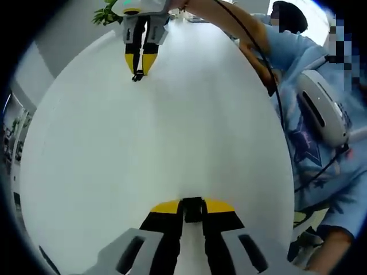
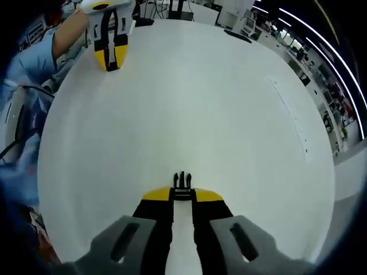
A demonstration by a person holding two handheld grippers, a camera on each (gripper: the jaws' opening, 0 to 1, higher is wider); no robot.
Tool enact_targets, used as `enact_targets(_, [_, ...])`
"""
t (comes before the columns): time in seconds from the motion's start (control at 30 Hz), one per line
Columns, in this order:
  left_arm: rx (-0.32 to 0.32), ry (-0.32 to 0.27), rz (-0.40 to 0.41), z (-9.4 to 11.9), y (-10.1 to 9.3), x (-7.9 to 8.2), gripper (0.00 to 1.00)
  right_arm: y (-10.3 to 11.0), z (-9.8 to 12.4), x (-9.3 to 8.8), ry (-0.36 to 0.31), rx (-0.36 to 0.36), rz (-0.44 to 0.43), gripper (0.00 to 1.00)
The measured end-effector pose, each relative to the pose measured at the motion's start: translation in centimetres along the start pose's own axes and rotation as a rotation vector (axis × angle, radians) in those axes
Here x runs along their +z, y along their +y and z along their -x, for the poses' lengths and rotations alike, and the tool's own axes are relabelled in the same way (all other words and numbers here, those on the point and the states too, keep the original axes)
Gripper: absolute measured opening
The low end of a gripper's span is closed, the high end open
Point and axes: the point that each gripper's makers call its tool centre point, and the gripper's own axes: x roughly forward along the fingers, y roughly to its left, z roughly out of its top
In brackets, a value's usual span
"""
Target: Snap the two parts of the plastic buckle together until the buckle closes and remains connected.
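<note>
Both halves of the buckle were already in hand, so the step was the approach, with the mating itself not yet begun; the left gripper (image 1: 192, 207) was clenched on the socket half (image 1: 193, 209), a dark block pinched between its yellow-tipped jaws at the near edge of the left gripper view, and the right gripper (image 2: 182, 193) was clenched on the pronged half (image 2: 182, 182), whose black tines stood just past the jaw tips, pointing away over the white table (image 2: 229, 114); the two grippers faced each other from opposite sides of that table, well apart, each appearing at the far end of the other's view, the right one (image 1: 138, 67) with a small dark piece at its tip, the left one (image 2: 110, 62) with its jaws close together, though what it held was too small to make out from there; a person in a light blue top (image 1: 312, 86) stood at the right edge of the left gripper view; the next move, as I judged it, called for bringing the halves together over the middle of the table, lining the tines squarely with the socket's mouth, and pressing along that line until the catch held; any roll of either hand would likely have the tines strike the socket's rim.
</note>
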Motion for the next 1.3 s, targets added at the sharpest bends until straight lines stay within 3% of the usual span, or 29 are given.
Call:
enact_targets(0.5, [0.011, -0.023, 0.026, -0.2, 0.1, 0.6, 0.12, 1.1, 0.2, 0.2, -0.001, -0.002, 0.038, 0.12])
enact_targets(1.3, [0.018, -0.091, 0.017, -0.8, -0.3, 3.0, 0.12, 5.3, 0.6, 1.7, -0.071, 0.093, 0.006, 0.12])
